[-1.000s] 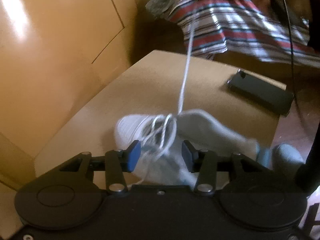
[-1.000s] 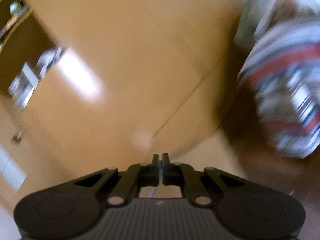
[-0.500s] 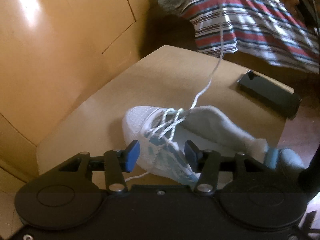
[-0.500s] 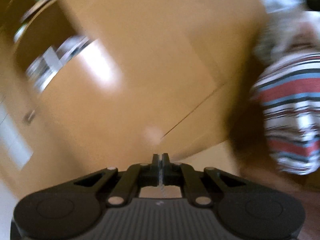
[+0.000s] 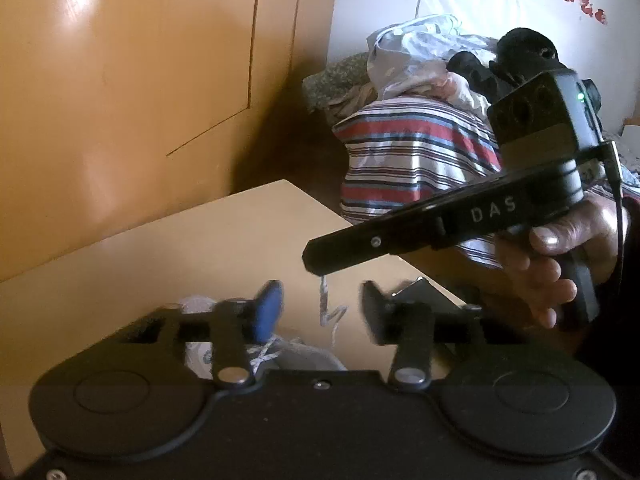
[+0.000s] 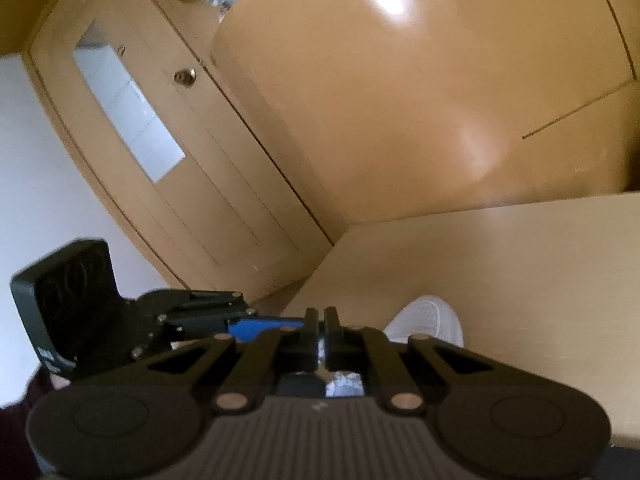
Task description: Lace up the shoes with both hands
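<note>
Two hand-held grippers meet above a white shoe (image 6: pixel 426 318) on a pale wooden table (image 5: pixel 168 252). Seen from the left wrist camera, the left gripper (image 5: pixel 320 314) hangs low over the shoe with its blue-padded fingers (image 5: pixel 267 314) spread wide, gripping nothing. From the right, the right gripper (image 5: pixel 320 258) reaches in, its black body sloping down toward the left, held by the person's right hand (image 5: pixel 560 256) wrapped around the handle (thumbnail facing the camera). A white shoelace (image 5: pixel 325 304) drops from its tip and kinks toward the shoe, passing between the left gripper's spread fingers. The right wrist camera shows the right gripper's fingers pressed together on the lace, with the shoe's toe just beyond to the right. A dark flat phone (image 5: pixel 420 288) lies farther right on the table. Beyond are a striped blanket (image 5: pixel 412 152) and orange wooden cabinet doors (image 5: pixel 140 80).
</note>
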Tool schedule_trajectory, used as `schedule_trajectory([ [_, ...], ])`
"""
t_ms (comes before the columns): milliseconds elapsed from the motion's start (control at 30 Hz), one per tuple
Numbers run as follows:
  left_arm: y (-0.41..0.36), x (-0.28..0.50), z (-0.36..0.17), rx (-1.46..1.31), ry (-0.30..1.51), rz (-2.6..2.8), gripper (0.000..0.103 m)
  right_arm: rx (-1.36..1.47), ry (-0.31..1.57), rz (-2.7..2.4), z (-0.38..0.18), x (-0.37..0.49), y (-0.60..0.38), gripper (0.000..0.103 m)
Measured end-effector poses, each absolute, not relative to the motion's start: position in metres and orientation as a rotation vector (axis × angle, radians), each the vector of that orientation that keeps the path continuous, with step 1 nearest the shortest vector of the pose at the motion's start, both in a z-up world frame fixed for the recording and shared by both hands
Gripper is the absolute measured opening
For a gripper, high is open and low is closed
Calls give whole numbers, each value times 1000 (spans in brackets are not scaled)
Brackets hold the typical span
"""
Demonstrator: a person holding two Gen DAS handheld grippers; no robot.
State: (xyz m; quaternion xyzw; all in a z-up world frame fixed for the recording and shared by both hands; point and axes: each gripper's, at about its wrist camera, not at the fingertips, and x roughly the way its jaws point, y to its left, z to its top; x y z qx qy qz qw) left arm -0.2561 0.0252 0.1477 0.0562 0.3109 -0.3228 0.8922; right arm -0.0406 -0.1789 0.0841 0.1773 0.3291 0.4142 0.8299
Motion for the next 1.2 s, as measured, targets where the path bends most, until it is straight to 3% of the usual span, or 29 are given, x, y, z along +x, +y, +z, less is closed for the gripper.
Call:
schedule_trajectory([
  [33, 24, -256, 148, 114, 646, -672, 26, 381, 699, 890, 87, -41, -177, 3],
  [67, 23, -256, 147, 112, 647, -674, 10, 366, 699, 892, 90, -43, -174, 4],
  [100, 22, -255, 147, 110, 647, -674, 4, 361, 701, 893, 90, -44, -174, 5],
  [300, 33, -251, 149, 78, 613, -610, 2, 379, 688, 880, 95, -43, -180, 10],
  [400, 40, -249, 150, 49, 609, -587, 2, 352, 645, 852, 102, -47, -188, 43],
  [433, 43, -248, 151, 28, 608, -583, 2, 285, 619, 847, 104, -52, -185, 46],
  [600, 51, -246, 153, -55, 610, -586, 2, -89, 495, 816, 95, -82, -148, 45],
  [767, 49, -245, 153, -98, 625, -619, 2, -248, 448, 845, 80, -92, -119, 38],
  [833, 48, -247, 152, -99, 630, -624, 2, -236, 450, 849, 77, -89, -116, 14],
  [900, 48, -246, 152, -94, 631, -625, 2, -220, 461, 847, 76, -86, -115, 3],
  [967, 47, -247, 153, -74, 630, -622, 2, -219, 470, 840, 76, -85, -113, 3],
  [1033, 46, -249, 154, -41, 624, -616, 12, -228, 472, 838, 75, -85, -111, 3],
  [1067, 46, -251, 155, -17, 615, -596, 39, -238, 474, 831, 75, -86, -110, 3],
  [1100, 46, -252, 156, -9, 607, -595, 52, -243, 478, 829, 74, -87, -109, 3],
  [1200, 46, -256, 157, -11, 583, -595, 52, -246, 481, 810, 73, -91, -113, 3],
])
